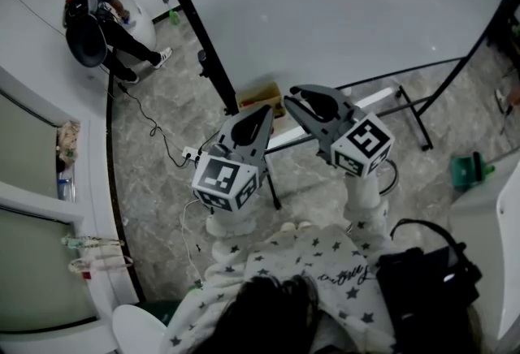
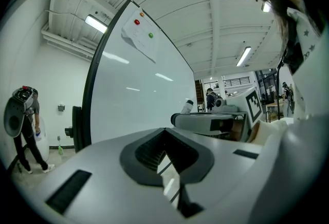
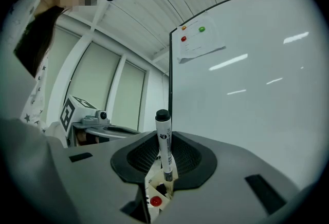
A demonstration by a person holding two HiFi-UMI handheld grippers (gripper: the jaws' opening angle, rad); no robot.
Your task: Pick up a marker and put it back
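Note:
A white marker with a black cap (image 3: 164, 141) stands upright between the jaws of my right gripper (image 3: 163, 161), which is shut on its lower barrel. In the head view the right gripper (image 1: 302, 99) points at the bottom edge of the big whiteboard (image 1: 341, 3), over its white tray ledge (image 1: 370, 101); the marker itself is hidden there. A red round thing (image 3: 154, 201) shows through the gap below the jaws. My left gripper (image 1: 262, 115) hangs just left of the right one. Its jaws (image 2: 167, 176) stand a narrow slit apart with nothing between them.
Black stand legs (image 1: 422, 113) spread over the stone floor. A cardboard box (image 1: 262, 94) and cables (image 1: 154, 129) lie near the left post. A person (image 1: 101, 19) crouches far left. A green object (image 1: 470, 170) lies at the right, and a black bag (image 1: 422, 279) sits close by.

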